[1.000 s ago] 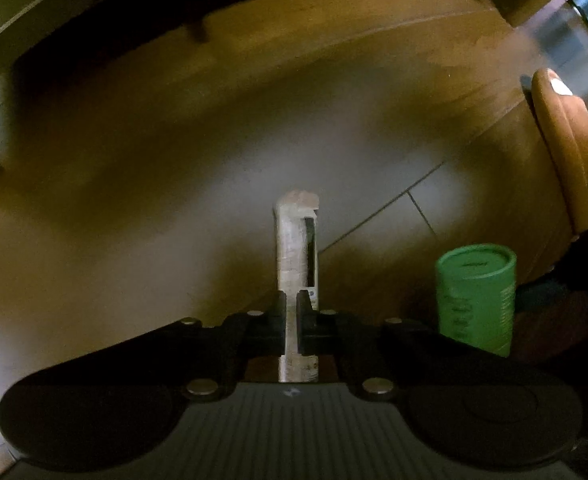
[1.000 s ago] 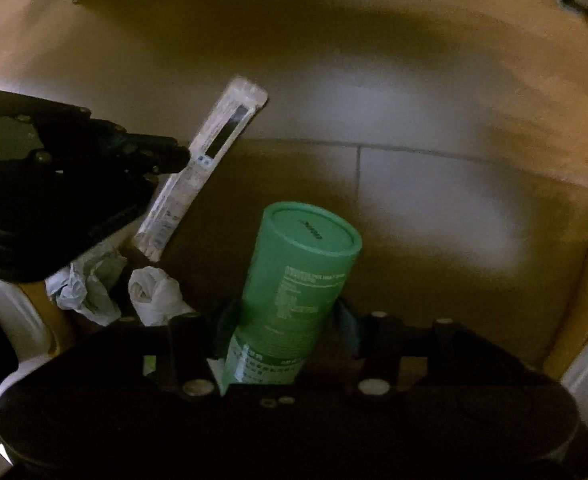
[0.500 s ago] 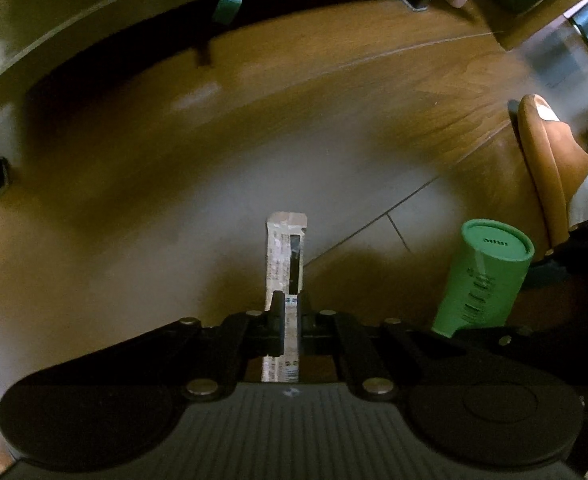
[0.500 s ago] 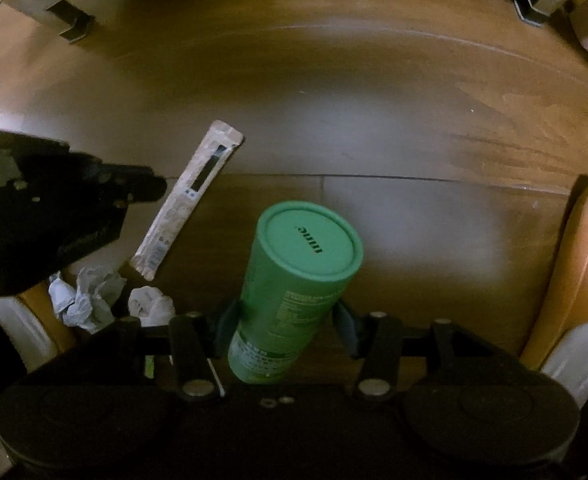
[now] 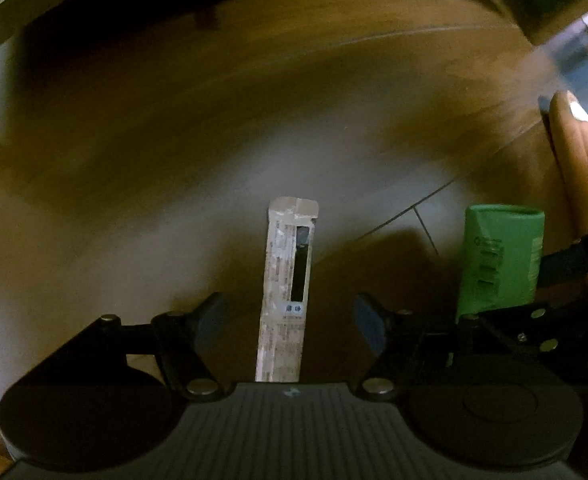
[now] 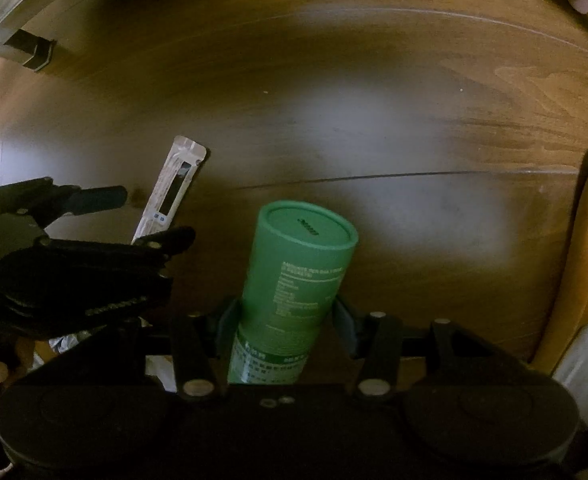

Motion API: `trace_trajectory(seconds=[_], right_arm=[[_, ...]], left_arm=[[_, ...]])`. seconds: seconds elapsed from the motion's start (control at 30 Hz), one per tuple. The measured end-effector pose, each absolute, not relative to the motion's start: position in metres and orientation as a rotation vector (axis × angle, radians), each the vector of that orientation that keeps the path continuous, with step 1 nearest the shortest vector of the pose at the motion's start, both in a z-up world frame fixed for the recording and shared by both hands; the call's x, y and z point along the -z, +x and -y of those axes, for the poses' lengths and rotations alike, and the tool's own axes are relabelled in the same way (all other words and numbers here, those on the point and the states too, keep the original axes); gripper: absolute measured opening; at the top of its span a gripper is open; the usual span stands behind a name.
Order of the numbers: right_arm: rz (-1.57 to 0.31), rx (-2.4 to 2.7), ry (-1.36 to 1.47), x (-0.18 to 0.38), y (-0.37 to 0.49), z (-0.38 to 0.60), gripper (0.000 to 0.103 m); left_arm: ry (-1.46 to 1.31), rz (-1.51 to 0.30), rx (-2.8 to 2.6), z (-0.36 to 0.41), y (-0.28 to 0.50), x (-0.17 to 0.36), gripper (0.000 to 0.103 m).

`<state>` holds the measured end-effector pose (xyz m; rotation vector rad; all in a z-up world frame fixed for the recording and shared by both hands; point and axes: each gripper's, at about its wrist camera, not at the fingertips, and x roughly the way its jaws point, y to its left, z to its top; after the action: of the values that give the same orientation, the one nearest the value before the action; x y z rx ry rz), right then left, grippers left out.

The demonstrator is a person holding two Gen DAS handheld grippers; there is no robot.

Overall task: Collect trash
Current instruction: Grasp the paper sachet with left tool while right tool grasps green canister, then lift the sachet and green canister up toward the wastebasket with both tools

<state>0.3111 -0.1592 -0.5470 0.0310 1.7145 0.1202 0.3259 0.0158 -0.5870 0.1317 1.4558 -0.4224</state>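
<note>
The left claw (image 5: 289, 324) points down at the wooden floor (image 5: 173, 184). Its jaws have just been opening and now stand wide apart. The sachet (image 5: 287, 280), a long flat printed packet with a dark window, lies between the jaws, clear of both pads, with its far end pointing away from the claw. Whether it rests on the floor or is in the air cannot be told.

The right claw (image 6: 283, 320) is clamped on the tube (image 6: 294, 280), a green capped cylinder. The pads press on its sides and the cap end leans away from the claw. In the left view the tube stands just right of the left claw.

The tube carries pale print on its side and a short dark word on its cap; neither is legible. The sachet print is also too small to read.

The right view alone shows crumpled tissue (image 6: 67, 340) beneath the left claw. Both views show a tan slipper (image 5: 574, 168) at the right edge.
</note>
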Motion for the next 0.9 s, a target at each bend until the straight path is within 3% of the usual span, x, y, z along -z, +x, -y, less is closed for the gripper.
trace_trajectory(seconds=[0.2,0.4,0.9], right_arm=[[-1.711,-0.116,0.031,0.551,0.311,0.158,0.049],[-1.713,-0.11,0.015,0.554,0.311,0.157,0.049],[-1.61,-0.139,-0.075,0.525,0.306,0.139,0.049]], left_arm=[[0.2,-1.419,0.433,-0.003,0.319,0.589,0.061],[0.194,-1.378,0.416,-0.009,0.321,0.586,0.021],[0.141,-1.342,0.398,-0.027,0.327,0.553,0.016]])
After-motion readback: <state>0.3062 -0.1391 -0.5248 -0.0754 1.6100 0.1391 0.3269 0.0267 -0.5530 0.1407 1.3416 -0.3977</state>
